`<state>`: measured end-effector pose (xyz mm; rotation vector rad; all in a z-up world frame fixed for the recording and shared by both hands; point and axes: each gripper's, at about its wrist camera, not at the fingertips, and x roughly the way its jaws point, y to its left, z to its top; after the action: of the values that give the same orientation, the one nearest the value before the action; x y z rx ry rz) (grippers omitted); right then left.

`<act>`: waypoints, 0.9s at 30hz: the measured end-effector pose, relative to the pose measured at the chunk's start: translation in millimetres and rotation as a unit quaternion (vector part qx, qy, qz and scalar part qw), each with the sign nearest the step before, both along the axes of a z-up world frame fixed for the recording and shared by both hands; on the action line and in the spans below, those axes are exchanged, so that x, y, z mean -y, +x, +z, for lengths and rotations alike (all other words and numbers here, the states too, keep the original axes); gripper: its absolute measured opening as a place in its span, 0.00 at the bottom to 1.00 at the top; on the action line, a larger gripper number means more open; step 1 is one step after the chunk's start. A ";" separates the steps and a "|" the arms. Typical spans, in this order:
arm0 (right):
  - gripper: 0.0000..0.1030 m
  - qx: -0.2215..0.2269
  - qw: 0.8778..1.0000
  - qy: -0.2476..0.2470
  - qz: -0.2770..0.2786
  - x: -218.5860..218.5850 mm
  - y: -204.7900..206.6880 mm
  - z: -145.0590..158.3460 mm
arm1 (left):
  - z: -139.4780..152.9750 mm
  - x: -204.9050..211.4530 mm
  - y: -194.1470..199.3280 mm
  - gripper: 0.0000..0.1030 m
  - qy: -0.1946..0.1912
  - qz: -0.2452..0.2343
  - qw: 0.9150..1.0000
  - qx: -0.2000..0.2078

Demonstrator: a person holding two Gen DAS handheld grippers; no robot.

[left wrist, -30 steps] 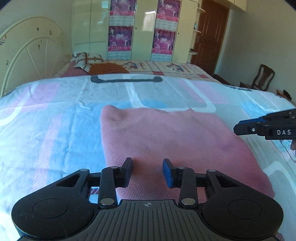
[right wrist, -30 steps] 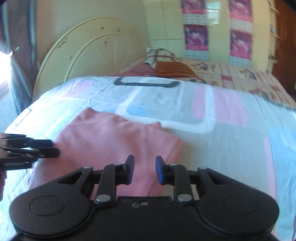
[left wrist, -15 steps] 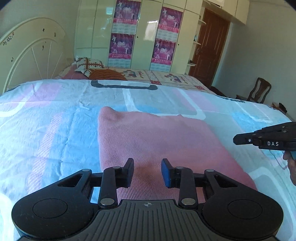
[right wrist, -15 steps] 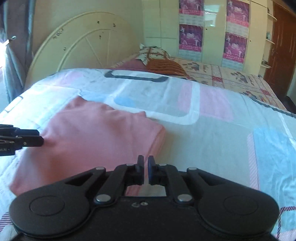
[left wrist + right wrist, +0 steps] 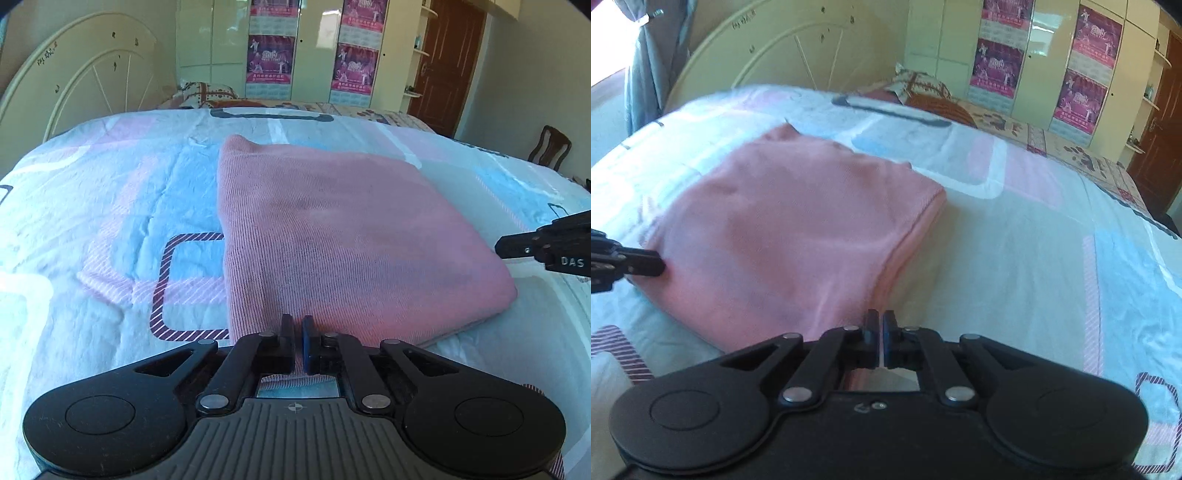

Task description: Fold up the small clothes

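Pink ribbed knit, the garment point(image 5: 343, 236) lies flat on the patterned bedspread point(image 5: 110, 206), already doubled into a squarish slab with its layered edges visible along the right side in the right wrist view, so it reads as partway through folding. Both grippers sit at its near hem, one at each corner, which suits lifting that edge evenly and carrying it over toward the far edge for another fold. The left gripper point(image 5: 298, 345) has its fingers drawn together with only a sliver between them, and cloth appears pinched at the near left corner. The right gripper point(image 5: 880, 341) is likewise closed to a thin gap on the near right corner, where the stacked layers meet; whether it has caught every layer cannot be told. Beyond the bedspread stand a cream headboard point(image 5: 85, 85), a postered wardrobe point(image 5: 306, 48) and a brown door point(image 5: 447, 62).
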<state>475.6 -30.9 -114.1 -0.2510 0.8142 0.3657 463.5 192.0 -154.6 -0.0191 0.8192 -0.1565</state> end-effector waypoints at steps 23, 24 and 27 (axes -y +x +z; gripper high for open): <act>0.06 0.041 0.995 0.079 -0.050 38.1 -177.5 69.0 | 74.3 48.8 -169.4 0.05 0.005 0.033 0.996 0.080; 0.07 0.046 0.994 0.079 -0.054 39.7 -189.7 72.8 | 78.9 50.4 -181.0 0.05 0.005 0.033 0.996 0.085; 0.08 0.050 0.993 0.087 -0.063 43.4 -218.7 79.0 | 90.6 54.9 -213.6 0.05 0.004 0.033 0.995 0.096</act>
<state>257.0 -74.3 -35.1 -0.0539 0.6904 0.3003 250.0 137.1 -64.0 -0.0238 0.6261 -0.0917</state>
